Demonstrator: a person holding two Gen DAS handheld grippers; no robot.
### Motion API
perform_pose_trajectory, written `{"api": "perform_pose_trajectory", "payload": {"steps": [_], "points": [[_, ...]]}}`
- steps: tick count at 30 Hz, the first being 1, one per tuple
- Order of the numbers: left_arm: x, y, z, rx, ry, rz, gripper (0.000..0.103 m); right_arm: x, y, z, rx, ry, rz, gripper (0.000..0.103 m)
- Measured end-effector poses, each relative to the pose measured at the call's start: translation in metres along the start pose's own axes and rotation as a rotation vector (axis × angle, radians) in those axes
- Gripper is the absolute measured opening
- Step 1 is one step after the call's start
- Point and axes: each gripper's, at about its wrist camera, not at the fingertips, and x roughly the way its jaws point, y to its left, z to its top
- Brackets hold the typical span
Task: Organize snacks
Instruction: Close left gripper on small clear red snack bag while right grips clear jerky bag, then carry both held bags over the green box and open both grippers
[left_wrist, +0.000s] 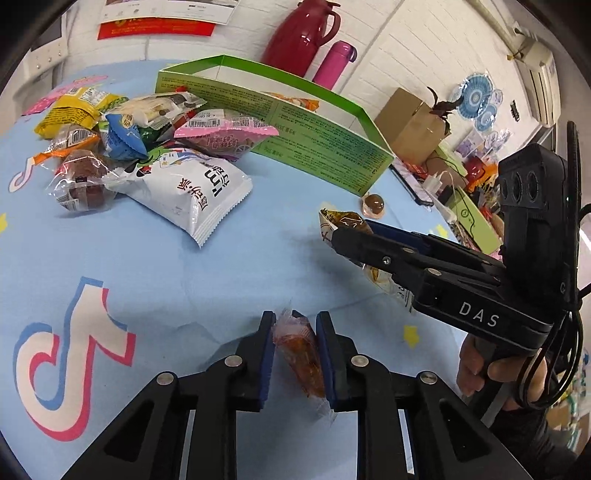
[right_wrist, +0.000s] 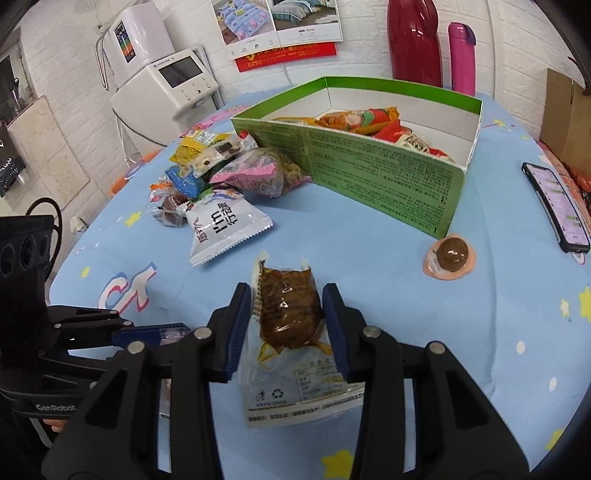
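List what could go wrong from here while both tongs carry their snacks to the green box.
1. The left tongs pinch a thin orange snack by its slick wrapper; it may slip out.
2. The right tongs hold the brown pack with its clear tail hanging loose, which could catch on the box wall.
3. The round candy beside the box could get knocked.

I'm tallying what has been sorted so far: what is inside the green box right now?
The green box holds several red, orange and yellow snack packets heaped against its far side. Its near wall hides the floor in front, so anything lying there cannot be seen.
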Motion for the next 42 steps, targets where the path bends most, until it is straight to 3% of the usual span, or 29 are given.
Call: {"api": "perform_pose_trajectory", "payload": {"steps": [6, 14, 25, 32, 34, 35, 36, 37, 38, 39, 42], "points": [[-0.022, -0.004, 0.021, 0.018, -0.043, -0.062, 0.021, -0.021, 0.003, 0.017, -0.009, -0.070, -0.003, 0.042], [-0.046, -0.007, 0.099, 0.037, -0.178, -0.061, 0.021, -0.040, -0.013, 0.063, 0.013, -0.196, -0.057, 0.042], [-0.005, 0.013, 0.205, 0.003, -0.207, -0.016, 0.021, -0.011, -0.057, 0.116, 0.097, -0.242, -0.145, 0.042], [0.034, 0.031, 0.246, -0.026, -0.197, 0.024, 0.022, 0.026, -0.079, 0.127, 0.129, -0.190, -0.178, 0.042], [0.045, 0.034, 0.252, -0.016, -0.192, 0.031, 0.022, 0.035, -0.083, 0.131, 0.125, -0.187, -0.178, 0.047], [0.049, 0.035, 0.254, -0.009, -0.187, 0.041, 0.026, 0.038, -0.084, 0.133, 0.117, -0.187, -0.174, 0.047], [0.054, 0.037, 0.255, -0.005, -0.183, 0.057, 0.037, 0.041, -0.084, 0.134, 0.107, -0.186, -0.165, 0.056], [0.057, 0.039, 0.254, -0.010, -0.171, 0.082, 0.050, 0.042, -0.083, 0.135, 0.101, -0.185, -0.165, 0.075], [0.059, 0.042, 0.253, -0.022, -0.164, 0.096, 0.080, 0.042, -0.082, 0.136, 0.095, -0.196, -0.174, 0.081], [0.058, 0.046, 0.251, -0.038, -0.171, 0.096, 0.091, 0.040, -0.080, 0.134, 0.084, -0.220, -0.183, 0.086], [0.050, 0.054, 0.245, -0.064, -0.201, 0.077, 0.091, 0.038, -0.075, 0.133, 0.048, -0.230, -0.187, 0.088]]}}
